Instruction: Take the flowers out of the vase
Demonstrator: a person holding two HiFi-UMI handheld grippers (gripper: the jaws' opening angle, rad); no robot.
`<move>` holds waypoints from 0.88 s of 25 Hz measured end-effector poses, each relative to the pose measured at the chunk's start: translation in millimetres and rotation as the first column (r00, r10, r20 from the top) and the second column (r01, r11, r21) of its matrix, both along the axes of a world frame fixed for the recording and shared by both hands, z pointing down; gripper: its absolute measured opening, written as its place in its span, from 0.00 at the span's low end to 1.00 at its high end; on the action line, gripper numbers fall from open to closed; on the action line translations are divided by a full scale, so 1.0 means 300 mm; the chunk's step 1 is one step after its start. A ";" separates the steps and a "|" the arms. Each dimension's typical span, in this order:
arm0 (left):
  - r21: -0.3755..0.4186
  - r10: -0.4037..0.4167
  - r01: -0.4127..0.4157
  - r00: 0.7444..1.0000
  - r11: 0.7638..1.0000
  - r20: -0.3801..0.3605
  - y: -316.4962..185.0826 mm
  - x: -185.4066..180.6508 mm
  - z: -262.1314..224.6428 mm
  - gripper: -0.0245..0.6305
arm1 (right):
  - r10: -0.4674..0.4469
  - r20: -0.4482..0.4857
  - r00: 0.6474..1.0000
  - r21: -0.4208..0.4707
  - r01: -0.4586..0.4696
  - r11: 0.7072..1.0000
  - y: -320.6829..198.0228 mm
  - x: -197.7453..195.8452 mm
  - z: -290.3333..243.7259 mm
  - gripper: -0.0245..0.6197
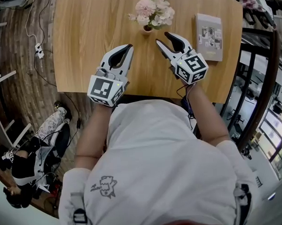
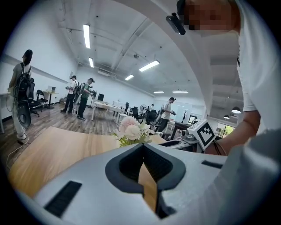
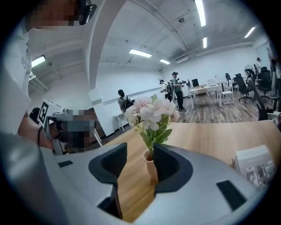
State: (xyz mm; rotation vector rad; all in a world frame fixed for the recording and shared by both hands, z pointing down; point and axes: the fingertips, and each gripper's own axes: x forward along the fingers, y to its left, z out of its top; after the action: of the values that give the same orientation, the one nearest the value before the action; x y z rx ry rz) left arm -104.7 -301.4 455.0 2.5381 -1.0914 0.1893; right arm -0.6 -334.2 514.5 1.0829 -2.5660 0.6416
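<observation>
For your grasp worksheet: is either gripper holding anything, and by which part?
Nothing is held. Left gripper is shut on nothing; right gripper is open, short of the vase.

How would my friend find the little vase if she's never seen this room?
Find the big wooden table, then look across it to the far side. A small pale vase stands upright there, left of a flat grey booklet. It alone has pink and white flowers sticking out of its top.
</observation>
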 end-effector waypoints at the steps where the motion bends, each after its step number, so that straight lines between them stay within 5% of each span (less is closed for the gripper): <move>1: -0.006 0.006 -0.006 1.000 1.000 0.002 -0.013 0.011 0.022 0.04 | -0.001 -0.006 1.000 -0.006 0.001 1.000 -0.013 0.001 0.027 0.34; 10: -0.030 0.019 -0.018 1.000 0.999 0.017 -0.131 -0.026 0.127 0.04 | -0.001 -0.072 0.997 -0.023 -0.001 1.000 -0.134 -0.097 0.190 0.34; 15: -0.044 0.050 -0.048 0.997 0.998 0.053 -0.113 0.121 0.161 0.04 | 0.018 -0.077 0.997 -0.009 -0.019 1.000 -0.144 0.027 0.194 0.34; 22: -0.065 0.050 -0.047 0.997 0.997 0.052 -0.103 0.098 0.185 0.04 | 0.015 -0.105 0.994 0.030 -0.012 0.999 -0.173 -0.007 0.199 0.26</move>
State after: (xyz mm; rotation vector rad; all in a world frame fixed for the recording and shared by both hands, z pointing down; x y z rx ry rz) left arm -75.3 -332.3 510.6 2.5175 -1.0272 0.3024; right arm -2.8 -386.2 574.1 1.1139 -2.4876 0.5372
